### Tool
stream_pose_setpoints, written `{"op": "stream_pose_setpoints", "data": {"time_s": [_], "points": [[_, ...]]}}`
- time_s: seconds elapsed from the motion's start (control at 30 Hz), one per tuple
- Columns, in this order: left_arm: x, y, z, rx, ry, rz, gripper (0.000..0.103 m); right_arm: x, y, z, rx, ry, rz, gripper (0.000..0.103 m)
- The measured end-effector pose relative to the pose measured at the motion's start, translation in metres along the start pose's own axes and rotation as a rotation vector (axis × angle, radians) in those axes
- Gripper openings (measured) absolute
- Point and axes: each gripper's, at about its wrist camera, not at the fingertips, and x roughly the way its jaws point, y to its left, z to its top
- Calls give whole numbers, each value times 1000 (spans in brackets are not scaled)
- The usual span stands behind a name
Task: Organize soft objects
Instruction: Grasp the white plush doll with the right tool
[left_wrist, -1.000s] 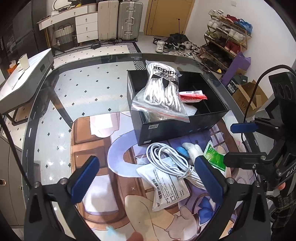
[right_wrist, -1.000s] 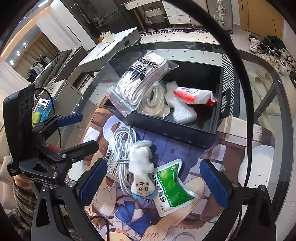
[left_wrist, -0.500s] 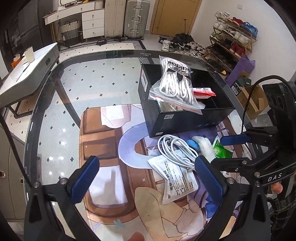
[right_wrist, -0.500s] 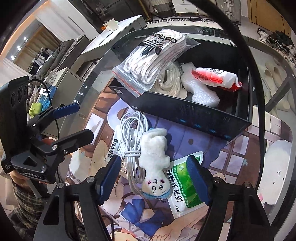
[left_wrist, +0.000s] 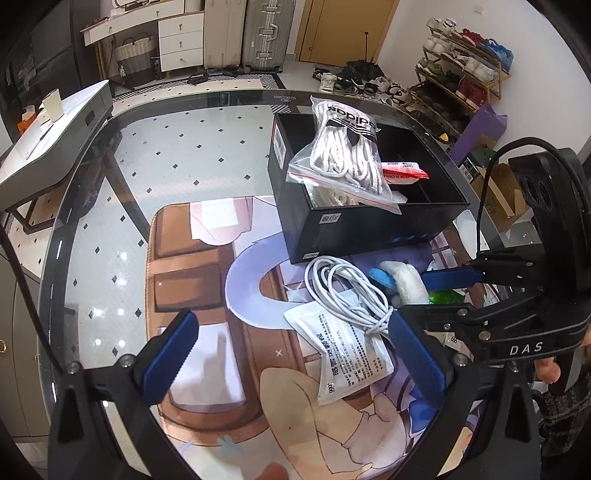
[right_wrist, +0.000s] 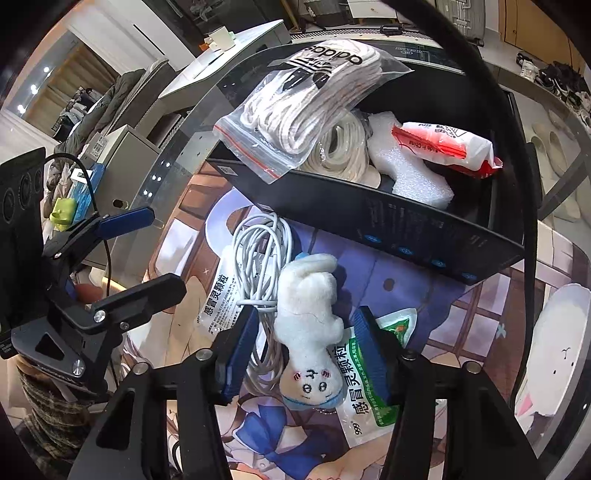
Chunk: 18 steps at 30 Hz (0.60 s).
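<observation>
A white plush doll (right_wrist: 310, 325) with a blue collar lies on the printed mat, partly over a coiled white cable (right_wrist: 260, 254) and a green sachet (right_wrist: 369, 384). My right gripper (right_wrist: 306, 350) is open, its blue pads on either side of the doll, apart from it. The doll also shows in the left wrist view (left_wrist: 404, 280). My left gripper (left_wrist: 291, 354) is open and empty above the mat, left of a white sachet (left_wrist: 351, 358). A black box (right_wrist: 402, 236) behind holds a bag of white socks (right_wrist: 306, 99), rope, foam and a red-white pack (right_wrist: 447, 144).
The glass table's edge (left_wrist: 55, 258) curves along the left. The black box (left_wrist: 369, 225) stands right of the table's middle. A grey side table (left_wrist: 48, 140) stands beyond the left edge. A shoe rack (left_wrist: 465, 74) stands by the far right wall.
My right gripper has come down and forward over the doll and its jaws have narrowed around it. My left gripper has drawn back and left, away from the cable.
</observation>
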Motion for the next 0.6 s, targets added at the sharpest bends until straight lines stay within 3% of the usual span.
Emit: {"op": "stream_pose_setpoints", "data": {"time_s": [0.07, 0.6], "points": [[0, 0, -1, -1, 2, 1, 103, -1, 1, 1, -2, -4, -5, 33], [1, -4, -8, 3, 11, 5, 103, 21, 7, 1, -41, 29, -52, 34]]}}
